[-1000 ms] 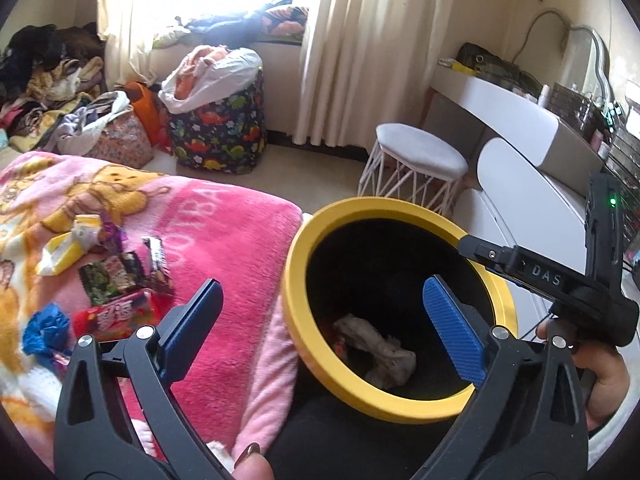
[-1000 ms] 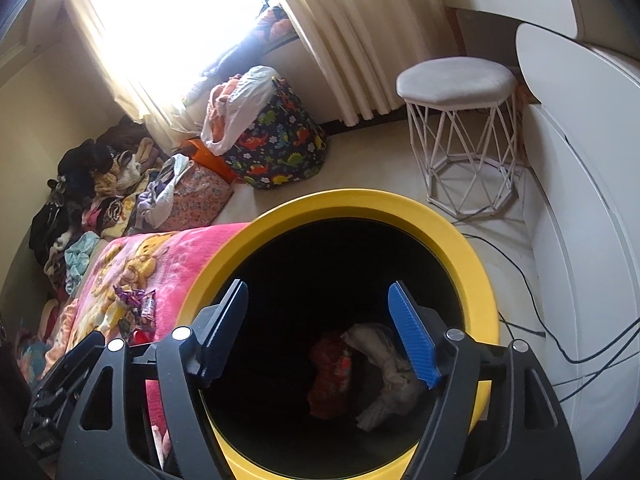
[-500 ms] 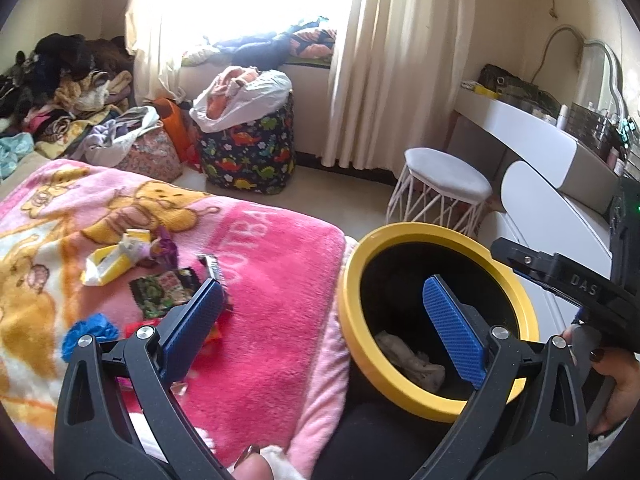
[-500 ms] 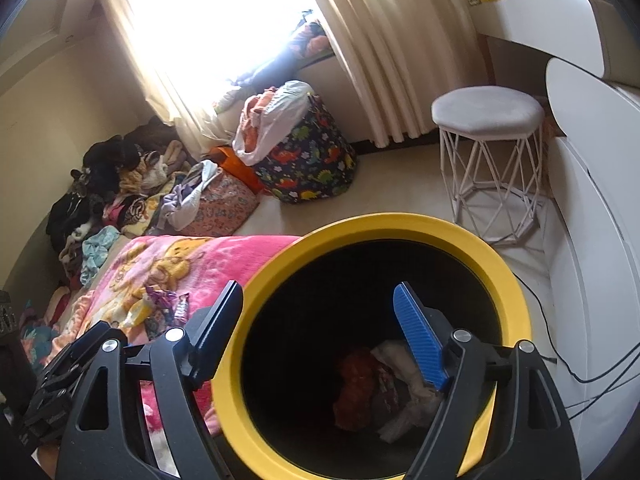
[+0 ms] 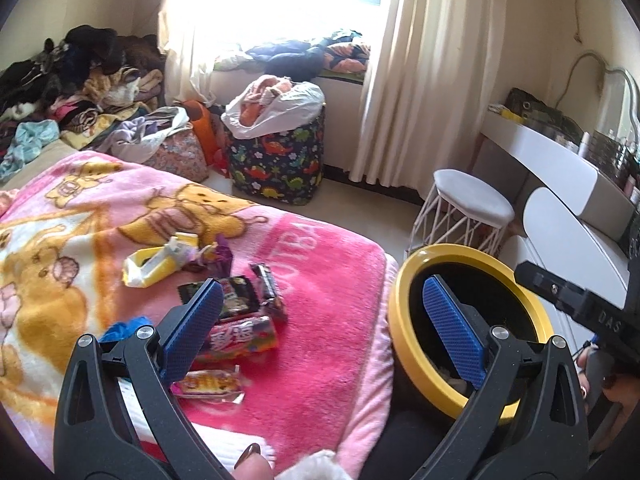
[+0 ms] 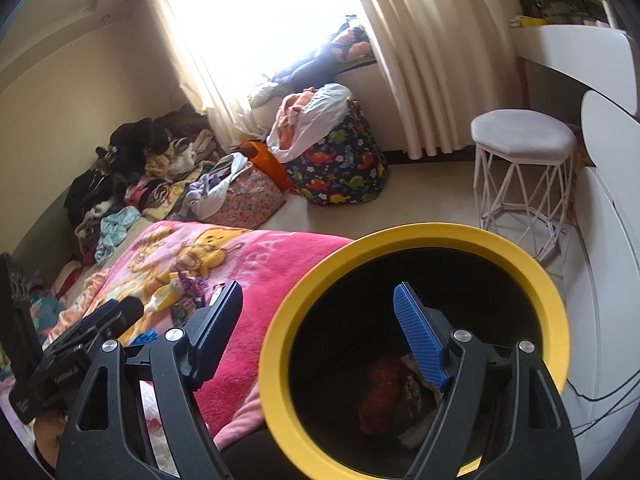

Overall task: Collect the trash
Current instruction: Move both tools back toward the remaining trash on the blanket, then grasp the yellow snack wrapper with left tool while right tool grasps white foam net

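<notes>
Both grippers had swung away from the bin toward the bed over the preceding second. In the left wrist view, the left gripper (image 5: 318, 316) had come to frame the snack wrappers (image 5: 240, 320) on the pink cartoon blanket (image 5: 320, 280), where a second earlier it had looked mainly into the yellow-rimmed black bin (image 5: 404, 320). Its jaws stood wide apart with nothing between the blue pads (image 5: 450, 332). The bin lay to the right of the blanket's edge, just beside the bed.

In the right wrist view, the right gripper (image 6: 318, 330) had drawn back from the bin's mouth, which had shifted rightward in frame. Its jaws had just been opening slightly and stood wide with nothing between them. Crumpled trash, one reddish piece (image 6: 380, 396) and some pale paper, lay at the bottom of the bin.

Several items remained on the blanket: a yellow carton (image 5: 160, 260), a purple wrapper (image 5: 220, 254), dark packets (image 5: 268, 288) and a red candy pack (image 5: 208, 384). The task was therefore judged partly done, and the next step probably a pick from this cluster by the left gripper.
</notes>
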